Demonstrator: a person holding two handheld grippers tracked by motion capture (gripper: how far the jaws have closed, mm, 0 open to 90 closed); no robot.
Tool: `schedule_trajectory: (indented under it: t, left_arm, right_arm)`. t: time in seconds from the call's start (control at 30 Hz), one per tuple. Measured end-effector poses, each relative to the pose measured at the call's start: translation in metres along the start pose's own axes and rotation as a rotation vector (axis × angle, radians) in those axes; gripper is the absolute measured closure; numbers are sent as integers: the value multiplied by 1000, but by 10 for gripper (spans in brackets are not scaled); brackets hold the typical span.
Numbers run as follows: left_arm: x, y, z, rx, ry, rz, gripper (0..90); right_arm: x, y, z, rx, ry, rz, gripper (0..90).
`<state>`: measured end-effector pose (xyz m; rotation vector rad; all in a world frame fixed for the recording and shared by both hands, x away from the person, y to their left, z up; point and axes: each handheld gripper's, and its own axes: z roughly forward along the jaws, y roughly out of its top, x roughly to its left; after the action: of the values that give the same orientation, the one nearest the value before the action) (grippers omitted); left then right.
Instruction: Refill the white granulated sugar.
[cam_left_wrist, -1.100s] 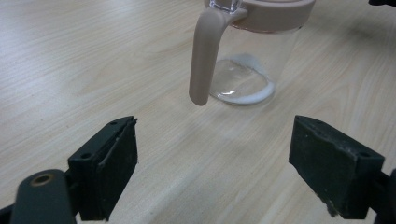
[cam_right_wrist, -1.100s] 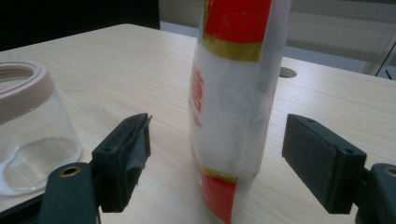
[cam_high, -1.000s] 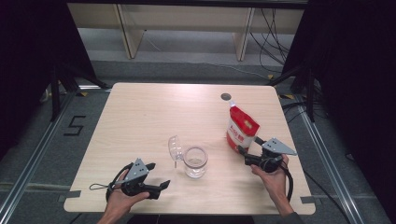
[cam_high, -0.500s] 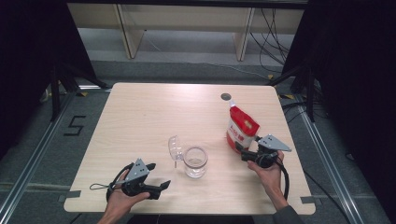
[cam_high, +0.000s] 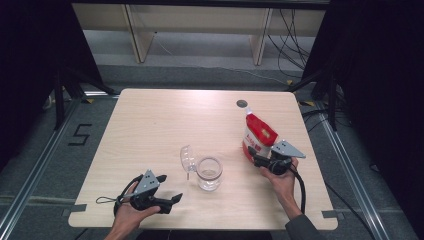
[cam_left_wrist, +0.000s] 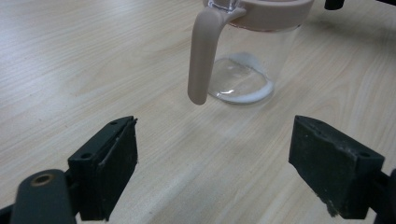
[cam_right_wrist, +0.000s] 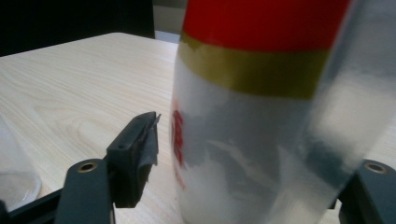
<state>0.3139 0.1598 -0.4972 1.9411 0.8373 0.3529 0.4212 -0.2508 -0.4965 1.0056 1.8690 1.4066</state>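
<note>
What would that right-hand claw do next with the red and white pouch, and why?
Probably finish closing. The right gripper already straddles the pouch, and its jaws have just been closing, but a gap shows beside the left pad, so it is not gripped. The open jar stands nearby, maybe for pouring.

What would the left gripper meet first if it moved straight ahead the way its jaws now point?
Most likely the clear jug with its beige handle: the left gripper has open jaws, and the handle hangs between them, apart. Bare table lies between; depth is hard to judge.
</note>
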Motion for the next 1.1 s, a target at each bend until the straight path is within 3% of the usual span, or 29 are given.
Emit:
schedule_trajectory:
  t: [0.07,0.1,0.13,0.27,0.33,0.43,0.47,0.53,0.67,0.7,0.77,0.97,1.07,1.1]
  left_arm:
    - [1,1,0,2,0,26,152]
    - [1,1,0,1,-1,26,152]
    - [1,0,0,1,-1,25,152]
    - [0,0,1,-2,-5,9,152]
    - [-1,0,1,-10,-5,2,152]
    - [0,0,1,-2,-5,5,152]
    - [0,0,1,-1,-5,4,152]
    - [-1,0,1,-1,-3,6,152]
    - [-1,0,1,-4,-8,5,151]
    - [-1,0,1,0,0,5,152]
    - [-2,0,1,-7,-5,1,152]
    - [-1,0,0,-3,-12,12,152]
    - [-1,0,1,-5,-16,2,152]
    - [-2,0,1,-1,-8,2,152]
  right_arm:
    - [-3,0,1,-6,-2,-14,336]
    - [-1,0,1,6,-4,14,340]
    - [-4,-1,2,-6,-9,-7,340]
    - [-5,-1,4,-18,1,-1,351]
    - [-2,-2,4,-23,-23,33,353]
    - [-5,-2,6,-17,-7,-6,374]
    - [-3,-2,6,-14,5,25,376]
    - [-3,-3,6,-20,-2,41,373]
    - [-3,-3,7,-32,9,25,396]
    - [-5,-3,8,-36,9,-8,401]
    - [-4,-2,8,-30,-8,-15,416]
    - [2,0,7,-17,-10,-2,440]
    - [0,2,4,-1,-17,-34,446]
    - [2,2,4,-1,-16,-15,447]
